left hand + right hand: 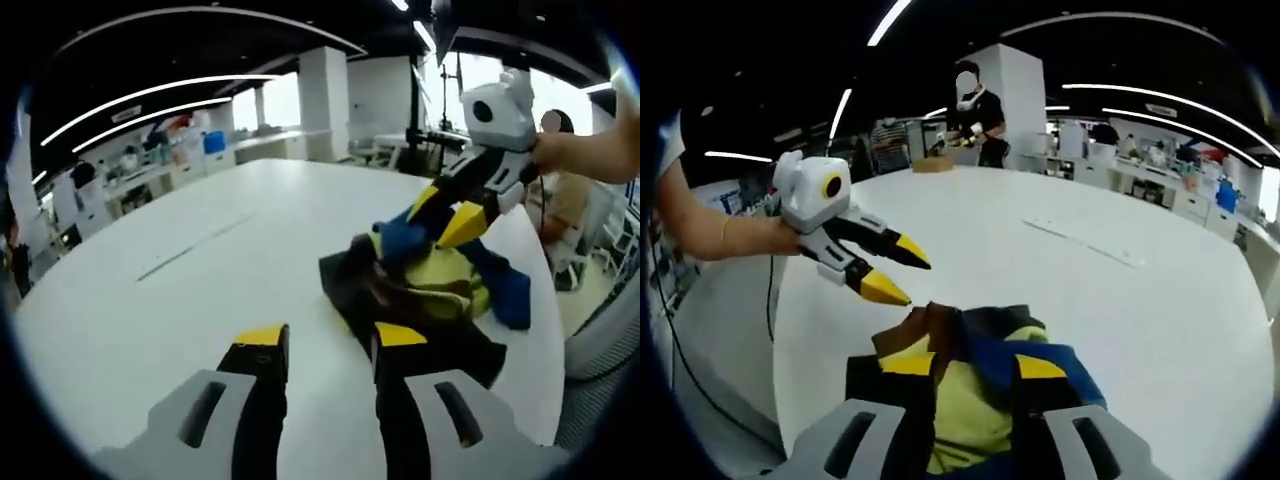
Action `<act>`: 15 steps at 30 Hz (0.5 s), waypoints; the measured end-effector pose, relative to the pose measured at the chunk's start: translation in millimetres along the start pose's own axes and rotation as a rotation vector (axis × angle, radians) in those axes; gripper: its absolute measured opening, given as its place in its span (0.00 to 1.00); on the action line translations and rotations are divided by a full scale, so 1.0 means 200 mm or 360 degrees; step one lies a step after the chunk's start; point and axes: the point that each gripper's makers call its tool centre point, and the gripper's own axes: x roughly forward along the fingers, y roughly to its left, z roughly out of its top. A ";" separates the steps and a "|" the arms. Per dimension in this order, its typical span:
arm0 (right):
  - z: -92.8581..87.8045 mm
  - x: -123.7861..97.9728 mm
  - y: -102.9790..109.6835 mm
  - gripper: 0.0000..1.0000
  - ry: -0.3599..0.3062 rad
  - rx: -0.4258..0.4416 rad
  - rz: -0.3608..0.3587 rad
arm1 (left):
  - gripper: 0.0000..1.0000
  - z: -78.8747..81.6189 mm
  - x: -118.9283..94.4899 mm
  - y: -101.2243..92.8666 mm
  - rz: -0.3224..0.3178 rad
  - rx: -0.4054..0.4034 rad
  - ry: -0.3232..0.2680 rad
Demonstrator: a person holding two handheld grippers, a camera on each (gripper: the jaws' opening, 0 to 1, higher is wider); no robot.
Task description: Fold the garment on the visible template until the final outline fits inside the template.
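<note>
Garment (430,285) lies bunched on the white table (200,260) (no fold made yet), left gripper (325,345) spread and empty, right gripper (962,367) spread over it.

Garment (440,285) lay bunched in loose heap on white table (200,300), near its rounded edge. Colours: yellow-green middle, blue parts at top and side, dark brown-black panel spread flat toward front. Unfolded, crumpled, folds overlapping. In right gripper view garment (970,390) sat low, yellow-green centre, blue at right, brown flap at upper left. Template outline could not be made out.
</note>
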 end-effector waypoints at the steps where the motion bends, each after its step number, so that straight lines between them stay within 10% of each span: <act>1: 0.00 0.01 0.00 0.24 0.0006 0.0000 0.0005 | 0.30 0.00 0.01 -0.01 -0.0013 0.0007 0.0004; 15: -0.05 0.08 0.02 0.18 0.0090 -0.0069 0.0049 | 0.20 0.02 0.14 -0.04 -0.0120 0.0165 0.0030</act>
